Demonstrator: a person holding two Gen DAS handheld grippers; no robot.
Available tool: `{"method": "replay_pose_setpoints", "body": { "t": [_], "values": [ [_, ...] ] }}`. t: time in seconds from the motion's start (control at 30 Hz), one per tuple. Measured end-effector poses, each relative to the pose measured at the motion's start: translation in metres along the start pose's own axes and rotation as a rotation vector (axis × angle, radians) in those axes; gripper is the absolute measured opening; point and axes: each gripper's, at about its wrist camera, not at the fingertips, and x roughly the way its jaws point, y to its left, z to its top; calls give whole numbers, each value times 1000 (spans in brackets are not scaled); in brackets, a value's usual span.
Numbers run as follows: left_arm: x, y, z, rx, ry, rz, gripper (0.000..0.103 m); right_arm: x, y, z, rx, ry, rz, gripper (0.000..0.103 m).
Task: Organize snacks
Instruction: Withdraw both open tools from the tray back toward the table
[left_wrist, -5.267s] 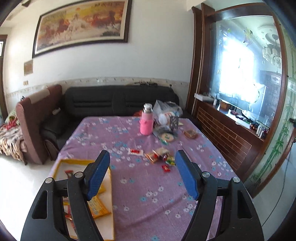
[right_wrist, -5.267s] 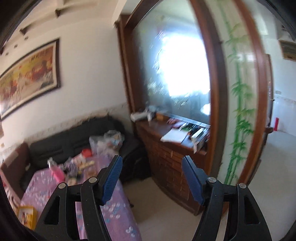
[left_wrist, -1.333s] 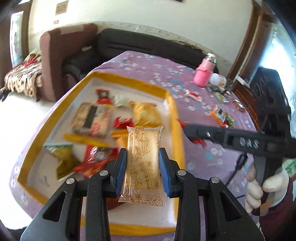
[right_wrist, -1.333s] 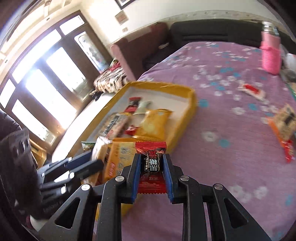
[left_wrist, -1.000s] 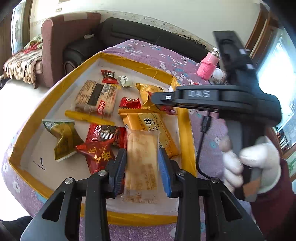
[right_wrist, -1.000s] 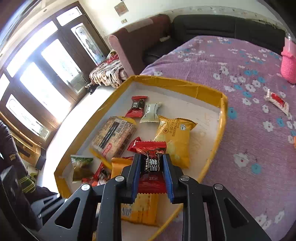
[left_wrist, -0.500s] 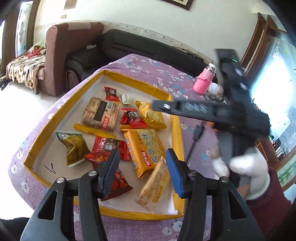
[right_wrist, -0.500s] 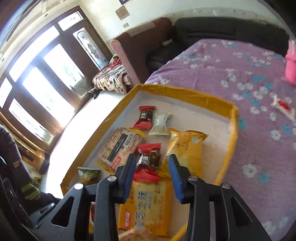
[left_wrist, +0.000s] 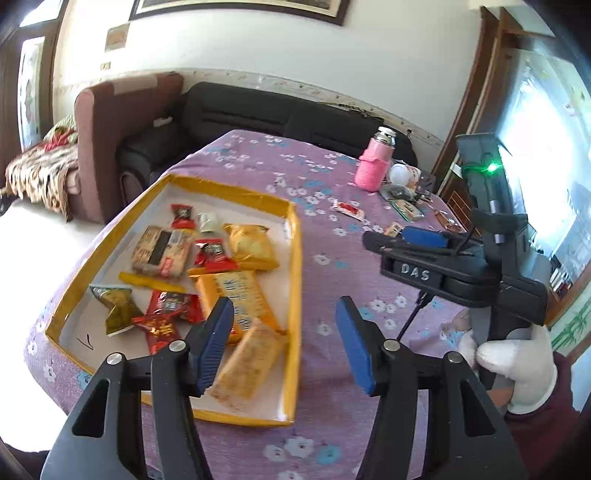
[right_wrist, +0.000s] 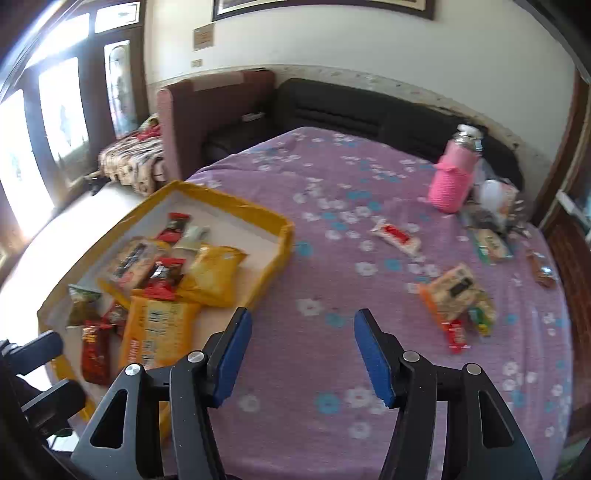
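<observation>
Living room, table (left_wrist: 332, 280) under purple floral cloth; both grippers empty, snacks mostly in the tray.
Yellow-rimmed tray (left_wrist: 295, 258) sits at the table's left edge, holding about ten snack packets, among them a pale biscuit pack (left_wrist: 251, 358) at the near corner and a small red candy (right_wrist: 164, 275) lying on the others. Left gripper (left_wrist: 284, 345) hovers above the tray's near right corner, jaws apart, nothing between them. Right gripper (right_wrist: 303, 356) hangs over bare cloth, jaws apart. Loose snacks (right_wrist: 456, 295) remain beyond on the right; pink bottle (right_wrist: 454, 177) stands at the far side.
</observation>
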Motion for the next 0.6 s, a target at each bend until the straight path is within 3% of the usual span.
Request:
{"method": "replay_pose_setpoints", "body": {
  "t": [0.27, 0.6],
  "values": [
    [4, -41, -1, 50, 16, 20, 62, -37, -39, -29, 7, -78, -115, 67],
    [15, -53, -8, 24, 49, 127, 66, -56, -66, -64, 29, -76, -149, 67]
  ]
}}
